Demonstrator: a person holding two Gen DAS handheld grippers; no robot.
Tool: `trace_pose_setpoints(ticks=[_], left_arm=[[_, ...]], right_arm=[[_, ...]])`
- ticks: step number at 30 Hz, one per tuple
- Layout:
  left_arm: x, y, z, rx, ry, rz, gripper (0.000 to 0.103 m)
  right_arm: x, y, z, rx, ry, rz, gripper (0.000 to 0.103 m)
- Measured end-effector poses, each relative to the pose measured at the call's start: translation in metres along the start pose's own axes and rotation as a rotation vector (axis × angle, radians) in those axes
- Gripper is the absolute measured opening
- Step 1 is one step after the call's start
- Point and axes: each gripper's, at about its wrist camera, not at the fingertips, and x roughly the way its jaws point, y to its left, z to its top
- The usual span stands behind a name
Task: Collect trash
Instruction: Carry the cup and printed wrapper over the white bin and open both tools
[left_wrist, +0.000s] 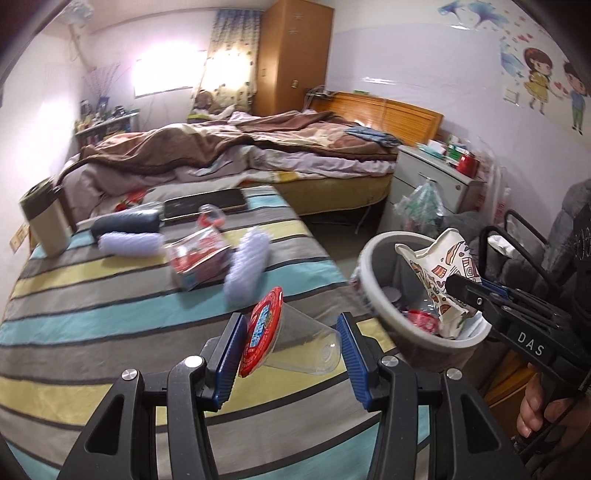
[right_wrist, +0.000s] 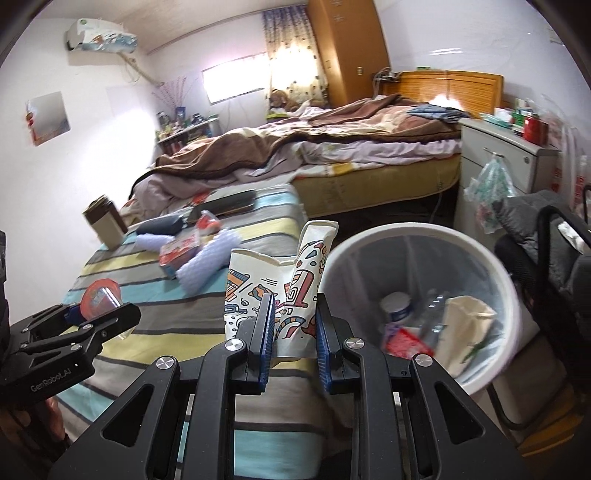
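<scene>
Paper, crushed and printed with cartoon patterns, makes up the cup (right_wrist: 291, 291) clamped between the right gripper (right_wrist: 291, 332) pads; it hangs just beside the rim of the white bin (right_wrist: 402, 232), presumably so it can drop among the bottle and packets already inside. The bin stands off the right edge of the striped bed (left_wrist: 110, 314). Over that edge, the left gripper (left_wrist: 291, 343) is partly closed on a clear plastic cup (left_wrist: 306, 347) lying sideways, its red foil lid (left_wrist: 260, 332) against the left pad. Both pieces seem held for dumping. A red packet (left_wrist: 199, 258) and two fluffy white rolls (left_wrist: 247, 269) remain further up the bed.
</scene>
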Motion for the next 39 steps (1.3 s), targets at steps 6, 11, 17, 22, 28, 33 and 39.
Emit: trace_pose_setpoints(ticks=[6, 11, 17, 22, 28, 33, 39], left_arm=[[0.015, -0.033, 0.012, 0.056, -0.001, -0.056, 0.051], [0.028, -0.061, 0.02, 0.102, 0.008, -0.111, 0.051], [0.048, -0.088, 0.029, 0.124, 0.033, -0.17, 0.051], [0.069, -0.107, 0.035, 0.149, 0.061, -0.194, 0.051], [0.092, -0.126, 0.036, 0.184, 0.085, -0.19, 0.051], [0.103, -0.133, 0.036, 0.2, 0.099, -0.193, 0.051], [0.103, -0.131, 0.037, 0.19, 0.094, -0.202, 0.063]], right_arm=[[-0.004, -0.025, 0.002, 0.026, -0.009, -0.047, 0.023], [-0.006, -0.047, 0.002, 0.055, -0.001, -0.08, 0.023], [-0.005, -0.072, 0.001, 0.095, 0.019, -0.131, 0.023], [0.002, -0.088, 0.0, 0.099, 0.049, -0.181, 0.023], [0.013, -0.104, -0.002, 0.096, 0.097, -0.218, 0.023], [0.02, -0.11, -0.003, 0.085, 0.127, -0.233, 0.023], [0.022, -0.113, -0.004, 0.073, 0.137, -0.255, 0.04]])
